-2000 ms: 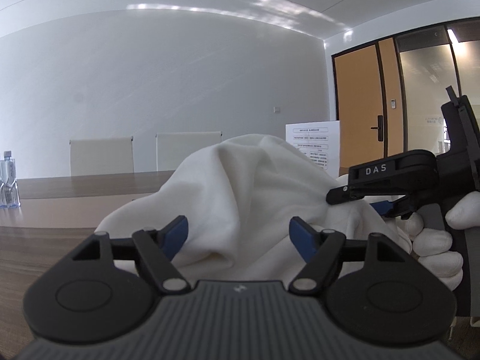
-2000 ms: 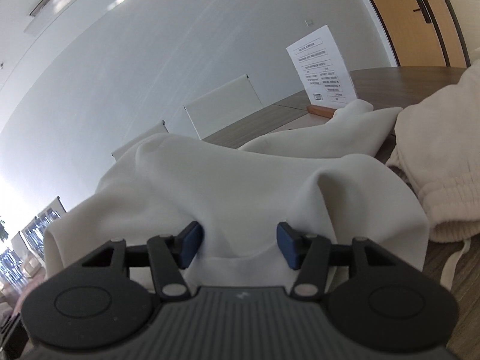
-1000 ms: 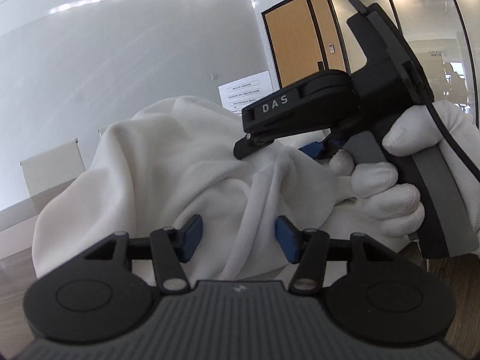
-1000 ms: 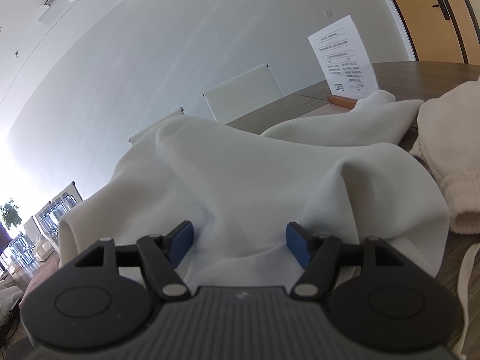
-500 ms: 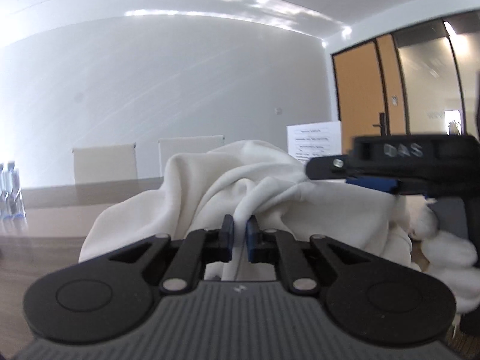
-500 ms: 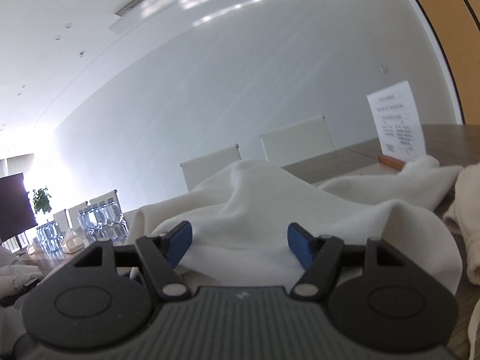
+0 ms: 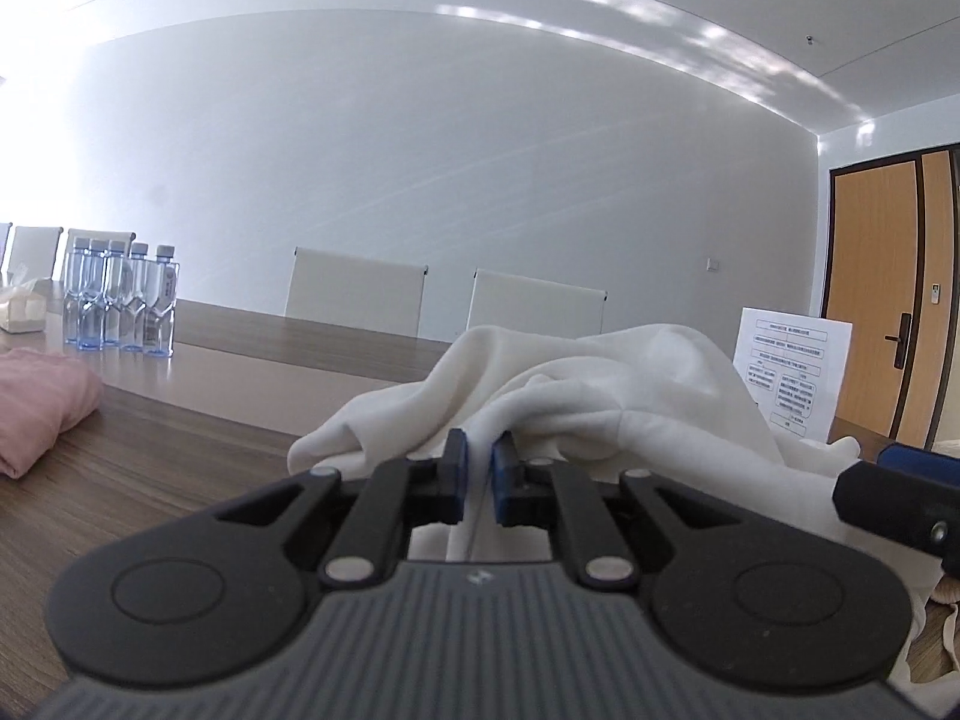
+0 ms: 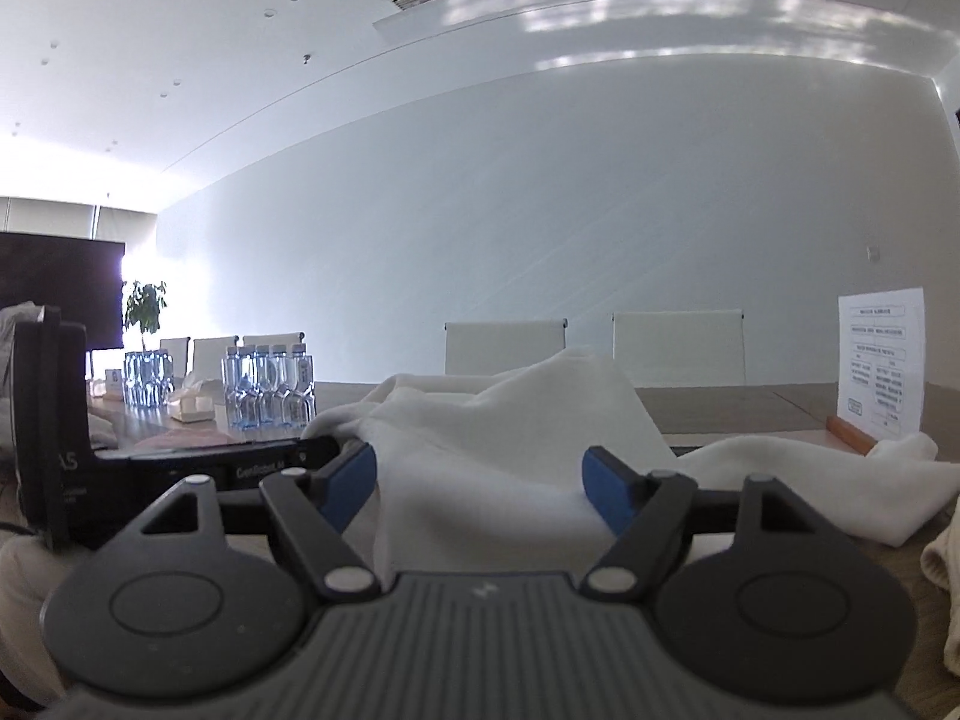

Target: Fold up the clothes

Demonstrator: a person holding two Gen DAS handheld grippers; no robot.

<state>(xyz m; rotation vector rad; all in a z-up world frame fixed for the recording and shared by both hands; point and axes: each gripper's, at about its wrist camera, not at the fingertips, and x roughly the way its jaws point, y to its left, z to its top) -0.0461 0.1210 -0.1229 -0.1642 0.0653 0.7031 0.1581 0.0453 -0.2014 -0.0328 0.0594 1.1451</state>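
Left claw [image 7: 478,474] pinches one white garment [image 7: 600,402]; right claw [image 8: 480,483] gapes; five bottles [image 7: 117,300] behind.

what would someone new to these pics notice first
First, the rumpled white fleece garment heaped mid-table, with the left gripper shut on a fold of it and the right gripper open, its blue pads either side of the cloth. Next, the cluster of clear plastic water bottles far left on the long brown wooden table, and the white printed sign standing at right.
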